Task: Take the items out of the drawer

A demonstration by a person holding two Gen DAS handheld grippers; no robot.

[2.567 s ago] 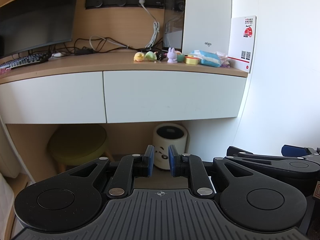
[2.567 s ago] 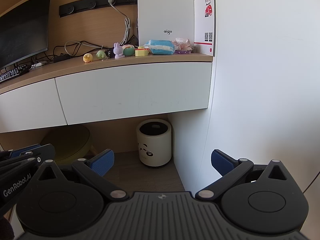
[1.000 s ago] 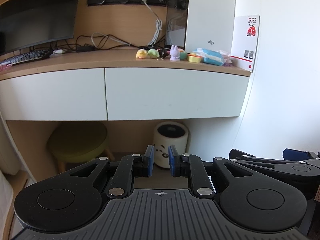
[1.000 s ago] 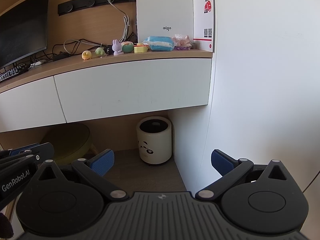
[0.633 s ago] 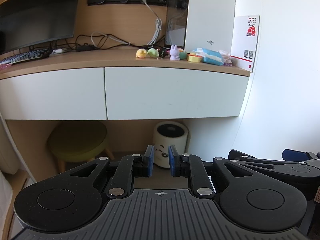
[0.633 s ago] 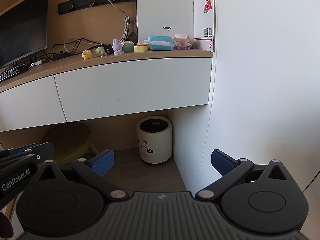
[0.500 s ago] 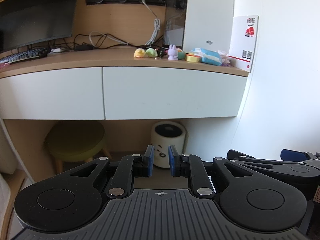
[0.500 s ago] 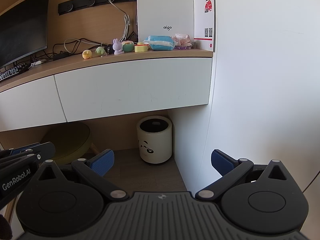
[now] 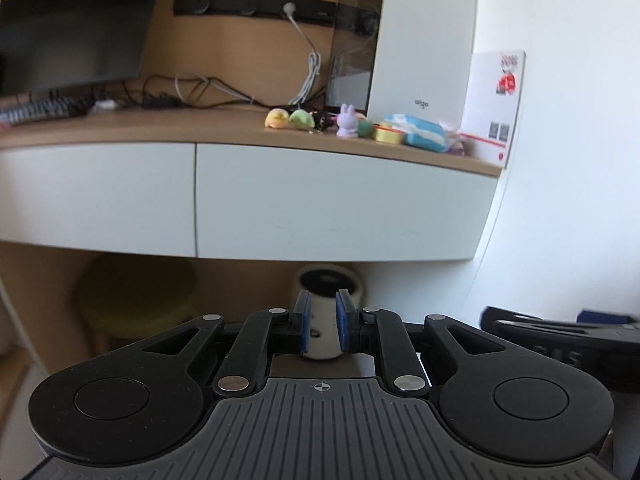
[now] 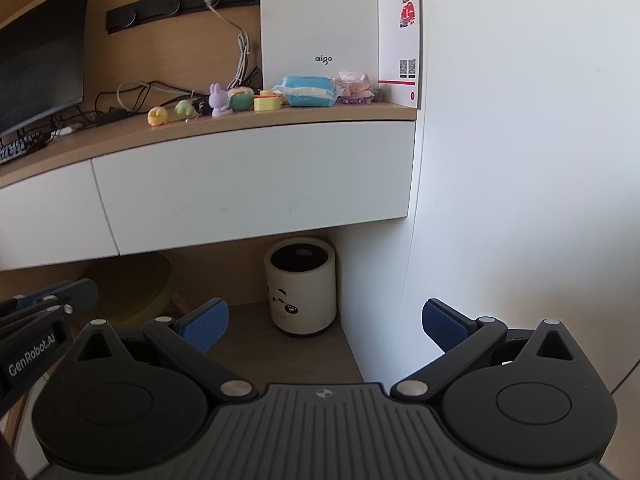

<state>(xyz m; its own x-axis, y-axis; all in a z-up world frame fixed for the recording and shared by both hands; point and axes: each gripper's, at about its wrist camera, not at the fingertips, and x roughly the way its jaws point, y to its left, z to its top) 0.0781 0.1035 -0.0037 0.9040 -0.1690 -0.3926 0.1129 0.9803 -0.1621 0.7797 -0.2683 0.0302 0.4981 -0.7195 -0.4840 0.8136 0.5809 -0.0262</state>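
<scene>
Left wrist view. My left claw (image 9: 321,322): blue pads nearly together, only a narrow gap, nothing gripped; I judge it is parked narrow because it has no job yet. Right-hand drawer (image 9: 340,204): white flat front under the tabletop (image 9: 168,130), fully closed, no handle visible, so I expect to hook its lower edge. Its contents are hidden. PC case (image 9: 420,36): stands at the back, lettered "aigo". Card (image 9: 496,108) leaning on the wall: QR codes, print too small to read.

Right wrist view. My right claw (image 10: 324,324): pads wide apart, empty, held low in front of the drawer, ready, I judge, to take the front. Waste bin (image 10: 301,284): under the drawer, panda face. Toys: purple rabbit (image 10: 218,100), tissue pack (image 10: 306,90). Left tool's side reads "GenRobot.AI".
</scene>
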